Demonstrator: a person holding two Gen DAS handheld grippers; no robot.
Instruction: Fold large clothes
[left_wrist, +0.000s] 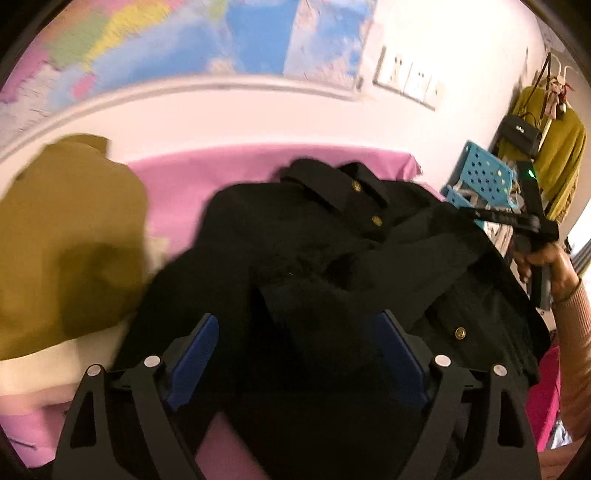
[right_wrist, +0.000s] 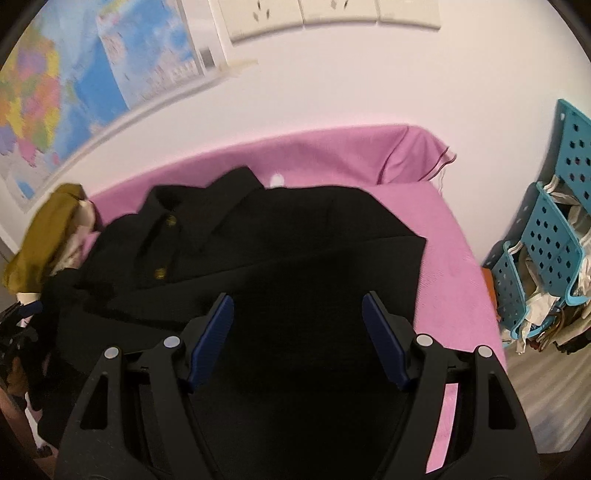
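Observation:
A black coat (left_wrist: 332, 236) with gold buttons lies on a pink-covered table (left_wrist: 184, 173), collar toward the wall. It also shows in the right wrist view (right_wrist: 280, 236). My left gripper (left_wrist: 299, 332) is open, blue pads wide apart, right over a dark bunched sleeve part of the coat. My right gripper (right_wrist: 297, 325) is open above the coat's near edge; fabric lies between the pads but they are not closed on it. The right gripper (left_wrist: 524, 225) also shows at the right in the left wrist view, held in a hand.
An olive and cream garment (left_wrist: 66, 243) is piled on the table's left end, also in the right wrist view (right_wrist: 48, 236). A blue perforated rack (right_wrist: 546, 243) with bags stands right of the table. A map (left_wrist: 147, 40) hangs on the wall.

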